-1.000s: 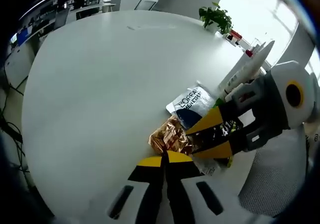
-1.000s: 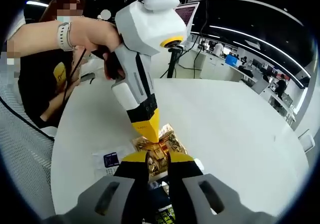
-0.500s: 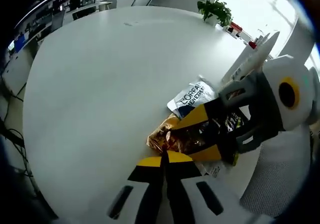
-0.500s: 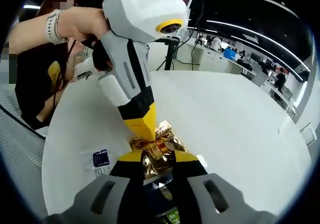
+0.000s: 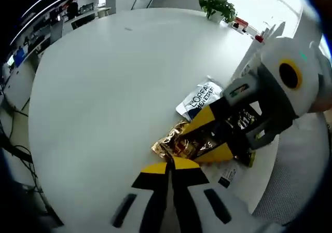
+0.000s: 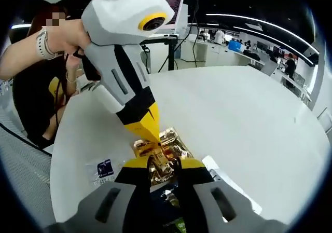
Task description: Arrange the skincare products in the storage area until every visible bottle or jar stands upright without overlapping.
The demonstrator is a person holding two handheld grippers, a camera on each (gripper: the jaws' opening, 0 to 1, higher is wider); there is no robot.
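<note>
Gold foil sachet [image 6: 158, 152] pinched between right claw [image 6: 161, 163] and clenched left claw [image 5: 169, 165].

White round table [image 5: 104, 77], potted plant [image 5: 218, 4], bright window [image 5: 254, 2].

An open-plan office: a large white round table [image 5: 104, 82], rows of desks with monitors [image 6: 249, 54] beyond, strip ceiling lights, a potted plant [image 5: 217, 5] far off.

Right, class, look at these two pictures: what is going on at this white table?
A person works two hand-held grippers over a gold foil packet on the white table. The left gripper has its fingers closed at the packet's edge; the right gripper is at the opposite edge. A white L'Oreal sachet lies flat nearby.
</note>
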